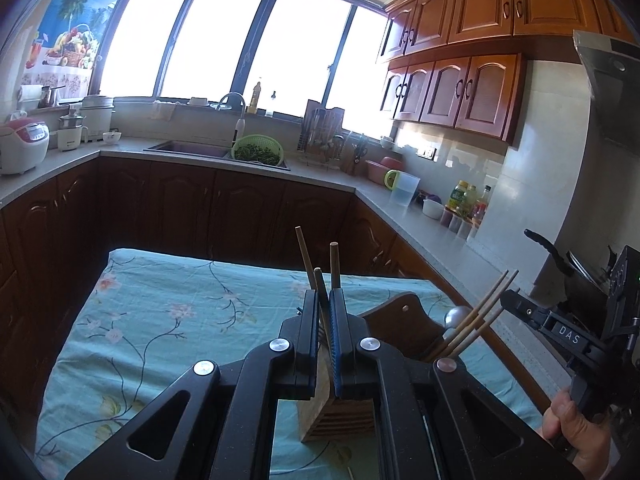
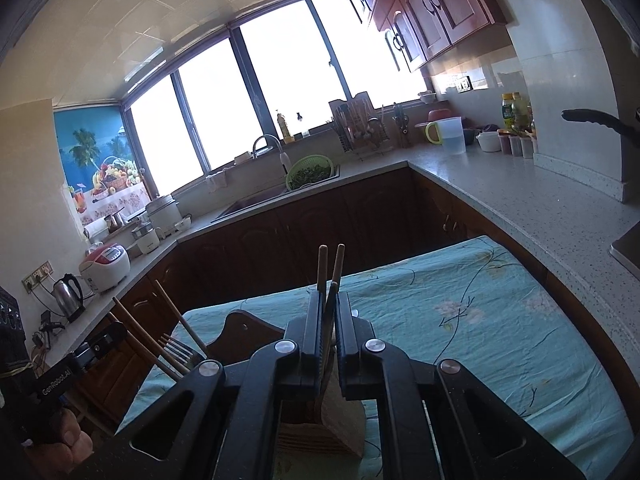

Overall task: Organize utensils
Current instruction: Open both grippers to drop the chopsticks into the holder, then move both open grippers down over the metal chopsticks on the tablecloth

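My left gripper point(image 1: 325, 300) is shut on a few wooden chopsticks point(image 1: 335, 264) that point up, above a wooden utensil holder point(image 1: 344, 416) on the teal floral cloth point(image 1: 160, 320). My right gripper point(image 2: 329, 304) is shut on a few wooden chopsticks point(image 2: 322, 266) too, over the same holder point(image 2: 340, 420). In the left wrist view the right gripper point(image 1: 516, 298) shows at the right with its chopsticks point(image 1: 476, 320) slanting down into the holder beside a spoon point(image 1: 458, 316). In the right wrist view the left gripper point(image 2: 116, 334) shows at the left, next to a fork point(image 2: 178, 350).
The cloth-covered table point(image 2: 480, 320) stands against a grey counter point(image 2: 540, 208). The counter carries a jug point(image 2: 450, 134), bottles, a sink with a green colander point(image 2: 310, 172), a rice cooker point(image 2: 106, 266) and a kettle point(image 2: 68, 296). A pan handle point(image 2: 596, 120) juts out at right.
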{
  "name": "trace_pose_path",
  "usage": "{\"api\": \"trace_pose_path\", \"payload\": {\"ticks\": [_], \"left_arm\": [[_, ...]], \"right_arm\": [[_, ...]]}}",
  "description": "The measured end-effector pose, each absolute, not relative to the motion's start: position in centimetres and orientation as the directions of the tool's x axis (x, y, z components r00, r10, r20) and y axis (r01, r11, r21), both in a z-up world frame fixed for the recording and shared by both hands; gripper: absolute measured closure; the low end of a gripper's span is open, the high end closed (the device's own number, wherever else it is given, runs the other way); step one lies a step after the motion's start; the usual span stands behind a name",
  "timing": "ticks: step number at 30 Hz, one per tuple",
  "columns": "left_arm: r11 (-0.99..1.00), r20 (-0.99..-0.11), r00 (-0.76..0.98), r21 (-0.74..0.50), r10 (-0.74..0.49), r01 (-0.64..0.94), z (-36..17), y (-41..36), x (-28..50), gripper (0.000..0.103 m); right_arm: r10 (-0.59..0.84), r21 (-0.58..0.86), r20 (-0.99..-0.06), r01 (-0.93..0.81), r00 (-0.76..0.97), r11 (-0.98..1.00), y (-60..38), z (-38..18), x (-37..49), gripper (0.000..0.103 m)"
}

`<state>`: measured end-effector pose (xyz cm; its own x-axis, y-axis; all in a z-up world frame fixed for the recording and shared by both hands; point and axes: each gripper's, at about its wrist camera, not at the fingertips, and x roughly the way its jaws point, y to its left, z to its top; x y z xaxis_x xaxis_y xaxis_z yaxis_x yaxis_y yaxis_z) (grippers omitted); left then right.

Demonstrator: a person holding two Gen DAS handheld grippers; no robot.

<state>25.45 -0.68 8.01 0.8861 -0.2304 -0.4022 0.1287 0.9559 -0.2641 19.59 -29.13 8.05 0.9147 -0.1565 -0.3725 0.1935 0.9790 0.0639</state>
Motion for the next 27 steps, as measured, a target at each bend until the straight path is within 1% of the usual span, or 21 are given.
{"api": "trace_pose_path", "payload": {"ticks": [4,6,7,8,10,12,14,15,16,18,22,23,24,27], "left_arm": [[0.955,-0.407,0.882,-0.265,-0.237,0.134,7.9,-0.8,25.1,0.099],[0.955,-0.413,0.879,-0.263,-0.238,0.135,7.8,-0.7,24.9,0.099],[0.955,-0.417,0.878,-0.263,-0.237,0.133,7.9,-0.7,24.8,0.098],[0.955,-0.418,0.877,-0.265,-0.236,0.131,7.9,-0.6,24.8,0.096],[0.955,-0.418,0.879,-0.270,-0.230,0.122,8.1,-0.5,24.3,0.085],[0.956,-0.409,0.888,-0.274,-0.210,0.099,8.2,-0.2,23.6,0.069],[0.954,-0.409,0.888,-0.285,-0.210,0.094,8.1,0.0,22.9,0.064],[0.952,-0.411,0.887,-0.292,-0.212,0.092,8.0,0.1,22.5,0.060],[0.951,-0.410,0.887,-0.296,-0.212,0.090,7.9,0.2,22.1,0.058],[0.951,-0.411,0.889,-0.298,-0.203,0.079,7.6,0.4,21.0,0.047],[0.949,-0.430,0.882,-0.311,-0.195,0.058,6.6,0.6,18.7,0.035],[0.949,-0.438,0.879,-0.313,-0.187,0.046,6.2,0.8,18.0,0.028],[0.948,-0.443,0.878,-0.316,-0.182,0.037,5.9,0.8,17.3,0.023],[0.944,-0.471,0.862,-0.330,-0.186,0.024,4.8,1.1,15.3,0.022]], "right_arm": [[-0.149,0.076,-0.371,0.190,0.917,0.979,-29.3,8.1,19.4,0.091],[-0.144,0.085,-0.364,0.187,0.920,0.979,-29.3,8.2,19.2,0.083],[-0.141,0.090,-0.354,0.184,0.924,0.979,-29.4,8.3,18.9,0.064],[-0.137,0.097,-0.341,0.180,0.930,0.979,-29.5,8.5,18.5,0.045],[-0.133,0.107,-0.312,0.173,0.941,0.979,-29.5,9.0,17.6,0.035],[-0.125,0.122,-0.292,0.167,0.948,0.978,-29.5,9.4,16.7,0.028],[-0.114,0.141,-0.265,0.156,0.958,0.978,-29.6,9.7,15.7,0.016],[-0.115,0.146,-0.254,0.155,0.960,0.977,-29.6,9.8,15.2,0.014],[-0.115,0.150,-0.249,0.156,0.962,0.976,-29.6,9.8,14.7,0.012],[-0.111,0.164,-0.245,0.154,0.963,0.974,-29.7,9.7,13.7,0.009],[-0.098,0.179,-0.265,0.149,0.959,0.973,-29.5,8.5,11.9,0.004],[-0.093,0.179,-0.278,0.146,0.956,0.973,-29.4,7.9,11.5,0.003],[-0.090,0.179,-0.293,0.147,0.952,0.973,-29.3,7.3,11.2,0.003],[-0.083,0.189,-0.347,0.156,0.934,0.970,-29.3,5.2,10.0,0.003]]}}
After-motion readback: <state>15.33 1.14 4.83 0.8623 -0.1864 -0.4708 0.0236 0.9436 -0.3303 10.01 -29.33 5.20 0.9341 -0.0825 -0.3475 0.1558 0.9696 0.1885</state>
